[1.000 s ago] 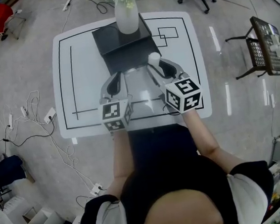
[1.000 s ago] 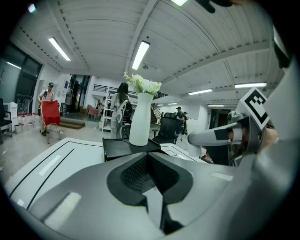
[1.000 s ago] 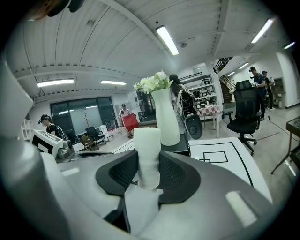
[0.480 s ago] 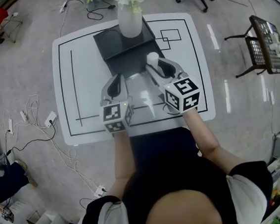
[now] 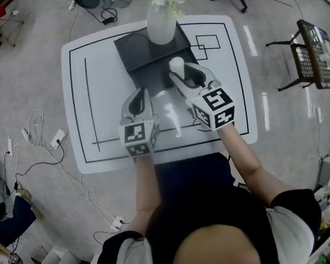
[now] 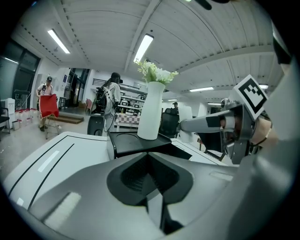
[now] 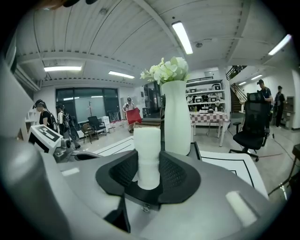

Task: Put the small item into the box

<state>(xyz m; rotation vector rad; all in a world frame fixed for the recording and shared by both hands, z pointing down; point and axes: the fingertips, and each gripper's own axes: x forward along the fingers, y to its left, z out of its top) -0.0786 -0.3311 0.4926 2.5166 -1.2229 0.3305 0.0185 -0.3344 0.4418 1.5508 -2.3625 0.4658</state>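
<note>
Bright, even indoor light; heavy fisheye on all three views.
Ceiling light strips [image 6: 144,47] are the source, blown out in both gripper views. Head view: glare streaks on the floor [image 5: 253,46] and a sheen on the table [image 5: 99,94], shadows soft. Gripper views: black vignette at corners, straight lines bow near edges. Small item [image 7: 148,157] sharp; foreground nearest each lens soft.
</note>
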